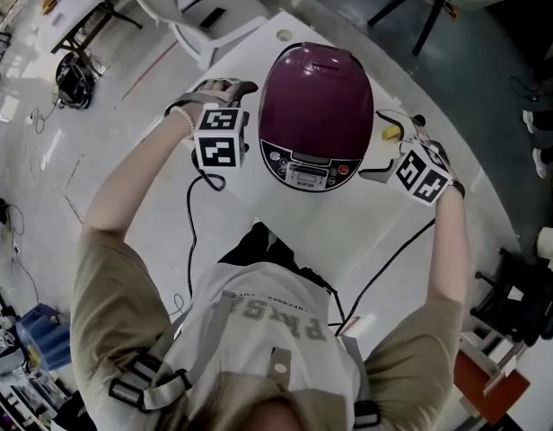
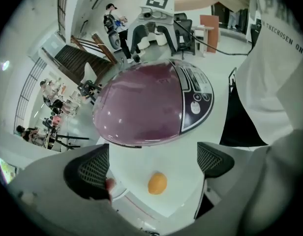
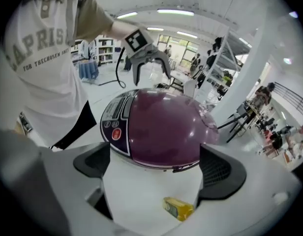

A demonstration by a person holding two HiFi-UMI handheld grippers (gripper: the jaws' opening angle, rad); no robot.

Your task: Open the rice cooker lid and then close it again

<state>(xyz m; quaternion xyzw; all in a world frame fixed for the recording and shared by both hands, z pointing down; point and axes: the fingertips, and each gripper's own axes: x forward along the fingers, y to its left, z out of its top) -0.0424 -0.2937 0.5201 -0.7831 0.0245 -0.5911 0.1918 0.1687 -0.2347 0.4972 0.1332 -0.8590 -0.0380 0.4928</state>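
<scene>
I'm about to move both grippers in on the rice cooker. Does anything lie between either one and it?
Yes, small things on the table. A yellow bottle lies between the right gripper and the rice cooker; a small orange object lies before the left gripper. Both sit low, so they may not block a higher approach.

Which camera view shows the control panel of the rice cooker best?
The head view: the control panel faces the camera, with its display and buttons all visible. The left gripper view and the right gripper view each show it only obliquely, curving away at the side of the closed purple lid.
</scene>
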